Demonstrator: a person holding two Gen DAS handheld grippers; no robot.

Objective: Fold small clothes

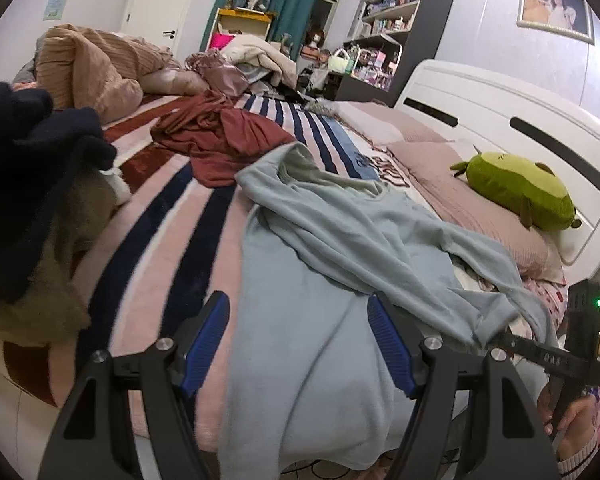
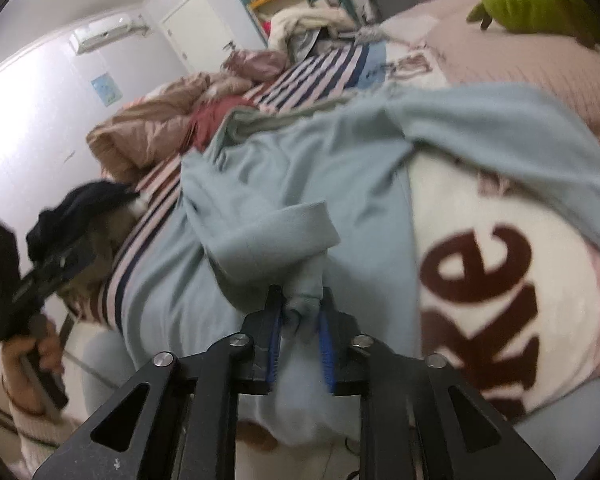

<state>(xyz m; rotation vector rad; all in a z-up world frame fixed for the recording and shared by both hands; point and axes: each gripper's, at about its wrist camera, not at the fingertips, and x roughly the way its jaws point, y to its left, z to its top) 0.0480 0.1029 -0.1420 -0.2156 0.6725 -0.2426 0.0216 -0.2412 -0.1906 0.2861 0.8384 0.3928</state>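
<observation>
The pale blue top (image 1: 312, 320) lies spread down the middle of the left wrist frame on the striped bed (image 1: 172, 216), its hem hanging over the bed's near edge at the bottom and one sleeve thrown across toward the lower right. The right tongs (image 2: 300, 332) are nearly closed on a bunched end of that top — apparently the sleeve cuff — with cloth pinched between the blue pads (image 2: 327, 344). The left tongs (image 1: 300, 344) stand wide open and hold nothing; the body of the top shows between them, though whether they touch it I cannot tell. The step looks like drawing the sleeve inward for the first fold. To do it well, I would keep the right grip firm, lift only enough to clear the wrinkles, and carry the cuff straight across the chest so the fold line runs along the side seam — the left tongs pressing the body so it does not drag toward the bed's edge.
</observation>
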